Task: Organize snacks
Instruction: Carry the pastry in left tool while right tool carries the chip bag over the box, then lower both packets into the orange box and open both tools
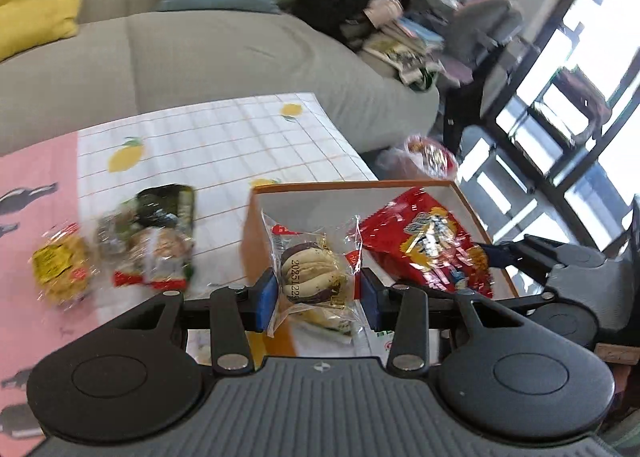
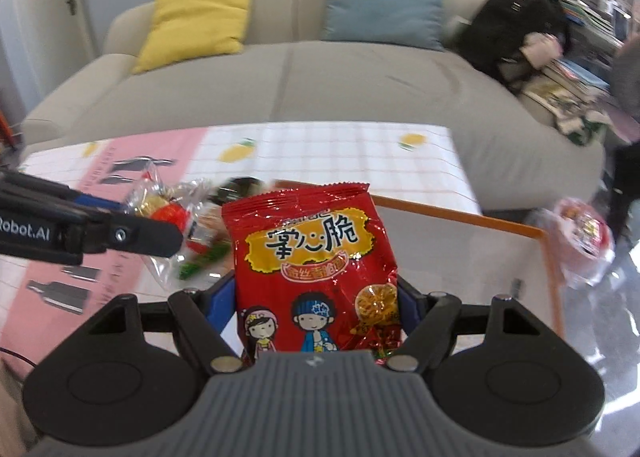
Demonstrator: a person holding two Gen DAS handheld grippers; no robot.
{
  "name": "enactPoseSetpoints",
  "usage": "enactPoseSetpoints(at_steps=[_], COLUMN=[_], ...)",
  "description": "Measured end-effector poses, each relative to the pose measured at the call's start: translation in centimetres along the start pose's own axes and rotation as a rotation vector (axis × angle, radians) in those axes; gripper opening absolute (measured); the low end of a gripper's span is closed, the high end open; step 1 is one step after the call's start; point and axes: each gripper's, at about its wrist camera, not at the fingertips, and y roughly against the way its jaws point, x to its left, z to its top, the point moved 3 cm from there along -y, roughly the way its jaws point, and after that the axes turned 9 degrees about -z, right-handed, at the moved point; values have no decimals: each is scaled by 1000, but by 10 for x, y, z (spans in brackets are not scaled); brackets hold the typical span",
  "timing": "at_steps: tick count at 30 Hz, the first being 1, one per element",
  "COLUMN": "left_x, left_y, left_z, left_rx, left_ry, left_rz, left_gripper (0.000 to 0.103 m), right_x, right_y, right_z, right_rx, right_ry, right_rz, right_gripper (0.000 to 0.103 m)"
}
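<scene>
1. The left hand-held gripper (image 1: pixel 318 293) grips a clear-wrapped pastry (image 1: pixel 314 271) between its blue pads, over the orange box (image 1: pixel 256 241).
2. The right hand-held gripper (image 2: pixel 316 309) clamps a red bag (image 2: pixel 312 265), above the box.
3. Loose snacks (image 1: pixel 116 245) lie on the bench (image 1: pixel 224 137) at 9 o'clock of the box.

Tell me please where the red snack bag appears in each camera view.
Left wrist view: red snack bag, right of centre, over the orange-rimmed box.
Right wrist view: red snack bag, centre, between the right gripper jaws.
Shared landmark: the orange-rimmed box.
</scene>
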Motion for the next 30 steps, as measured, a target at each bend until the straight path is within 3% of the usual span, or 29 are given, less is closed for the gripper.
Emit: enactPoseSetpoints(at_steps=[8,20,30], left_x=[-27,-18,-15], left_y=[-63,-132,-153], left_z=[13,17,27], left_rx=[119,263,279], left_ry=[-112,-162,-191], left_rz=[-17,34,38], left_gripper=[48,48,49], right_x=[-49,-53,-50], right_y=[-48,-105,-137], right_z=[-11,-16,-18], right_rx=[120,230,304], right_ry=[-33,51,108], right_rz=[-108,-129,-133], right_gripper=[75,75,75])
